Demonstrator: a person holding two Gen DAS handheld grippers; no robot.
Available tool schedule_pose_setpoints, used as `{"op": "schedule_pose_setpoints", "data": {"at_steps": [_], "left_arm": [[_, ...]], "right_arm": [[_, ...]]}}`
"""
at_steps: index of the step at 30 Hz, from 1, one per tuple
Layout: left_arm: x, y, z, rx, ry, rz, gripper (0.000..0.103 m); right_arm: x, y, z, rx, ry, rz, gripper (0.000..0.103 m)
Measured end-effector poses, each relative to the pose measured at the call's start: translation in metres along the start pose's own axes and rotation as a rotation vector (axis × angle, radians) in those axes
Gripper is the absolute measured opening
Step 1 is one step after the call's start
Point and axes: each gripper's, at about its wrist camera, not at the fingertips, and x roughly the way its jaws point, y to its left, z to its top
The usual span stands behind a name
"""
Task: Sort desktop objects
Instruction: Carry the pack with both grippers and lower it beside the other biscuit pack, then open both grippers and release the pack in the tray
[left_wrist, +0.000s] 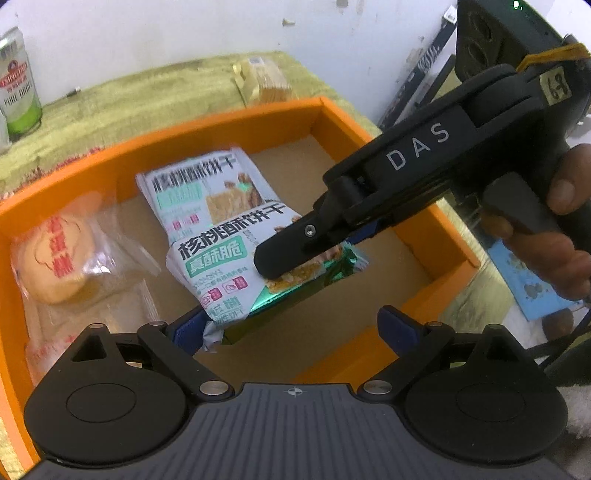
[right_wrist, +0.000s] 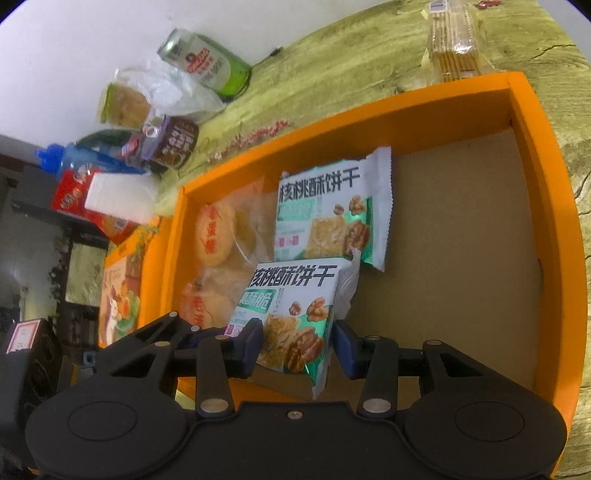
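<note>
Two biscuit packets (right_wrist: 325, 218) lie in the box (right_wrist: 546, 229), pastries (right_wrist: 216, 234) left.

So from my end, the backdrop is a plain white wall (left_wrist: 166, 33) with a few scuffs and chipped spots on it. The table (right_wrist: 369, 48) butts right up against that wall and has an olive-green, wood-grain-looking top with crack-like lines in it. Off the table's edge in the right wrist view there's a dark shelf or cabinet (right_wrist: 44, 229), pretty murky, can't make out much there. Lighting looks even and bright on the wall, no window anywhere that I can see.
</note>
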Motion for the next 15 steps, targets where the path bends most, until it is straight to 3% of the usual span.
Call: {"op": "schedule_pose_setpoints", "data": {"at_steps": [15], "left_arm": [[0.013,0.009,-0.001,-0.079,0.054,0.014,0.096]], "right_arm": [[0.019,-0.01,-0.009,-0.009,0.066,-0.026,0.041]]}}
